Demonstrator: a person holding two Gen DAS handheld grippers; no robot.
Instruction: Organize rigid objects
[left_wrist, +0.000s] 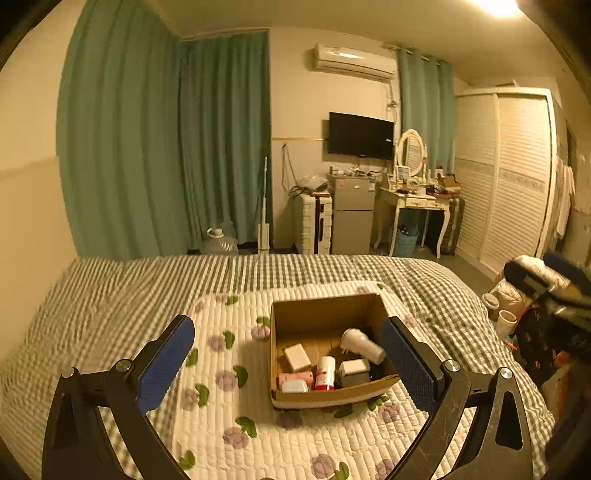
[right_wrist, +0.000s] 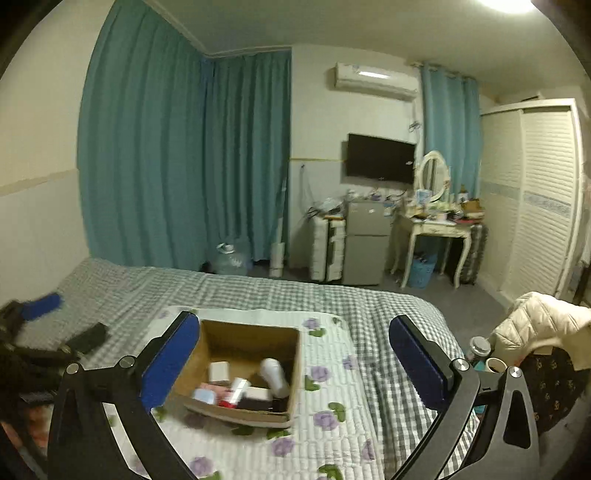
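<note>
Hovering over the bed (left_wrist: 147, 280), both grippers hang with jaws spread wide and nothing between them. The left gripper (left_wrist: 291, 363) looks straight down toward the box (left_wrist: 325, 314), which sits on a white floral quilt (left_wrist: 221, 332) laid over the checked bedspread. The right gripper (right_wrist: 295, 363) views the same box (right_wrist: 251, 338) from further right, its left pad just beside the box's near corner. Inside the box lie a white plug (left_wrist: 360, 343), a red-and-white can (left_wrist: 325, 373), a white block (left_wrist: 296, 357), a grey-white adapter (left_wrist: 353, 372) and a pink packet (left_wrist: 295, 378), crowded toward the near wall. Teal curtains (right_wrist: 184, 166) hang behind.
</note>
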